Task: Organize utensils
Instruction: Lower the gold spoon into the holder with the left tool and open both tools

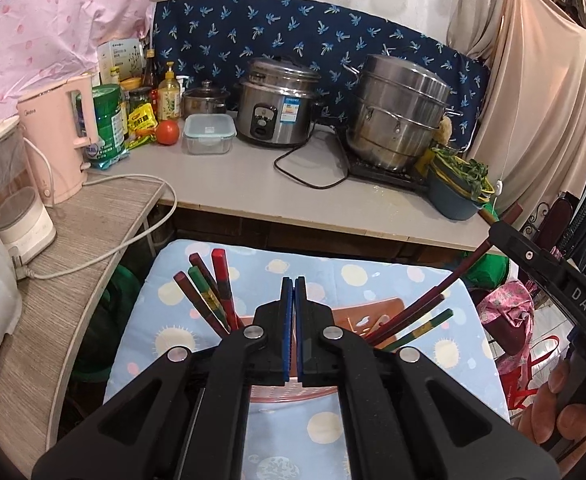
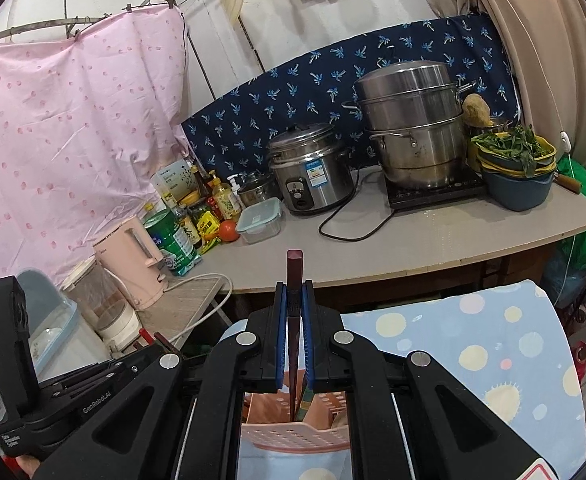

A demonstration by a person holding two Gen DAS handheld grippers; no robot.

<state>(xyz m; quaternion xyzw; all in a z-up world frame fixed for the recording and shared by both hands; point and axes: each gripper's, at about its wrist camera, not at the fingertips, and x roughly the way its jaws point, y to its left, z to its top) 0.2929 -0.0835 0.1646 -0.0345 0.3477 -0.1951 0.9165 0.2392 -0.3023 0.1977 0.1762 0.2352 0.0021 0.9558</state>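
Observation:
A pink slotted utensil basket [image 2: 293, 436] stands on a blue patterned cloth [image 2: 473, 332]. In the left wrist view the basket [image 1: 367, 308] holds one cluster of red and green chopsticks [image 1: 209, 296] on its left and another cluster [image 1: 413, 320] on its right. My left gripper [image 1: 294, 280] hovers over the basket, shut, with nothing between its blue pads. My right gripper [image 2: 294, 284] is shut on a dark red chopstick [image 2: 294, 264], whose lower end reaches down into the basket. That gripper [image 1: 501, 228] also shows at the right edge of the left wrist view.
Behind the cloth runs a grey counter [image 1: 253, 176] with a rice cooker [image 1: 277, 108], a steel steamer pot [image 1: 401, 116], a blue basin of greens [image 1: 457, 192], a lidded container [image 1: 209, 134] and bottles. A pink kettle [image 1: 59, 144] and its cord sit on a side shelf at left.

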